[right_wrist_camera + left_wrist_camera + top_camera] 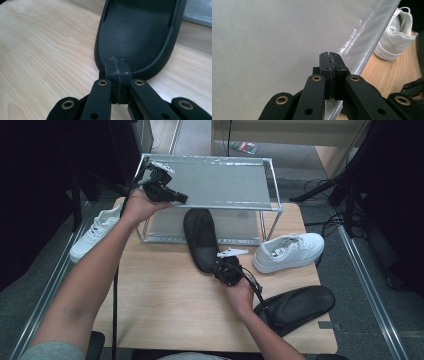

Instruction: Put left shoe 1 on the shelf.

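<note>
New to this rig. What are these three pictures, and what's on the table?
No robot arm here: a person holds a two-fingered gripper in each hand. The high view looks down on the table from above the person. The other two come from cameras riding on the grippers, looking along their black fingers.

On the wooden table stands a metal-framed rack with a grey shelf. There are two black shoe-shaped shells, a white sneaker at the right and another white sneaker at the left edge.

The left gripper is held over the rack's shelf, fingers shut, nothing between them. The right gripper is shut at the near end of the middle shell; whether it grips the rim or only touches it I cannot tell.
</note>
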